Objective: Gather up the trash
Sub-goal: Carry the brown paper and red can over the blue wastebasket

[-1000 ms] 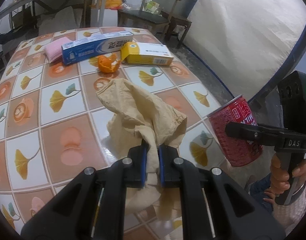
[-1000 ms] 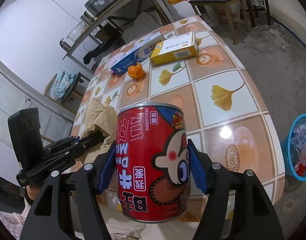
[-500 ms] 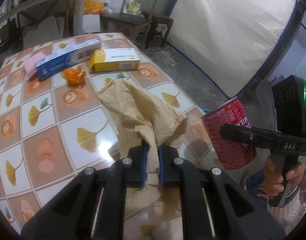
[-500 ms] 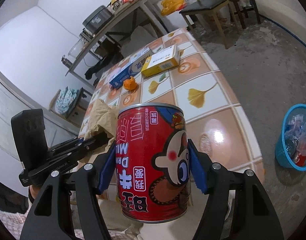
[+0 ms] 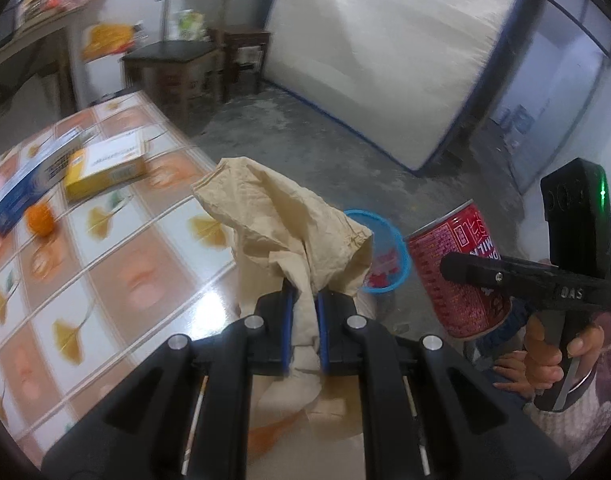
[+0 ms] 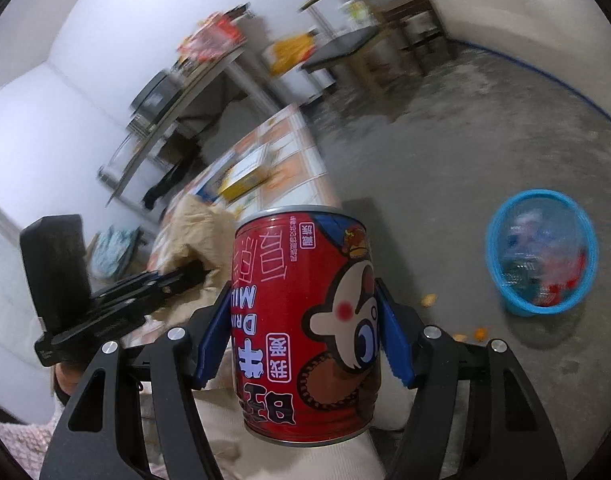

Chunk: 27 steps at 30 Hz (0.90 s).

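Your left gripper (image 5: 303, 330) pinches the crumpled paper (image 5: 289, 224) by its lower fold, jaws nearly closed, so the bulk stands above the pads. Your right gripper (image 6: 301, 344) clamps the red can (image 6: 305, 320) at mid-height, upright. The blue bin (image 6: 541, 252) sits on the floor, well beyond both jaws; each load looks ready to drop in.
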Motion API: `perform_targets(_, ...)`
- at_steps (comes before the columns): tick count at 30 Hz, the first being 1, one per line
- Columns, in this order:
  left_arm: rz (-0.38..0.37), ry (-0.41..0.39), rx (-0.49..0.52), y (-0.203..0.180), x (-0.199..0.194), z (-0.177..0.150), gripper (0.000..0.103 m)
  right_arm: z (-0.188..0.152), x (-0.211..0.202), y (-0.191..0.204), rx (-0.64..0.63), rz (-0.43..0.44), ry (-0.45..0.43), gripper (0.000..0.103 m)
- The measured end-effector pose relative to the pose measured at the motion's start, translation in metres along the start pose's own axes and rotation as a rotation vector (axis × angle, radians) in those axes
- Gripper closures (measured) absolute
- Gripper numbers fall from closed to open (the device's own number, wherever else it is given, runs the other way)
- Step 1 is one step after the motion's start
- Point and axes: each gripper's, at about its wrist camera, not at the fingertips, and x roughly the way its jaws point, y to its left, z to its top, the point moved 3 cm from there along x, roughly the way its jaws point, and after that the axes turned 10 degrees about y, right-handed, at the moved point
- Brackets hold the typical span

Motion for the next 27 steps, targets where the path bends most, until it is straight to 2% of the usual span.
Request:
perform_targets(6,-0.095,0.040,0.079,-0.056,0.039,0.043,0.094,-0.001,-0.077,-0.094,0.179,-0.183,-0.161,0.039)
perform_targets(9,-0.171,0.103,0.075,-0.079,0.074,0.065,0.094,-0.002,-0.102,-0.141,0.288,-0.257,-0.212,0.039)
perform_targets(11,-0.215,0.167,0.067,-0.094,0.108,0.079,0.094,-0.003,-0.106,-0.165,0.348,-0.272,-0.224,0.039)
perform_targets(14,-0.227,0.264,0.058,-0.110,0.157,0.095,0.094,0.002,-0.094,-0.197,0.415,-0.283,-0.217,0.039)
perform_targets(17,-0.197,0.339,0.076,-0.123,0.203,0.107,0.094,0.008,-0.068,-0.226,0.471,-0.294,-0.175,0.039)
perform_targets(20,-0.196,0.419,0.041,-0.128,0.249,0.120,0.094,0.010,-0.042,-0.256,0.529,-0.267,-0.128,0.039)
perform_targets(24,-0.187,0.482,-0.004,-0.124,0.294,0.132,0.094,0.023,-0.014,-0.289,0.579,-0.242,-0.082,0.039)
perform_targets(27,-0.154,0.522,-0.029,-0.120,0.331,0.141,0.094,0.038,0.007,-0.312,0.596,-0.242,-0.061,0.039)
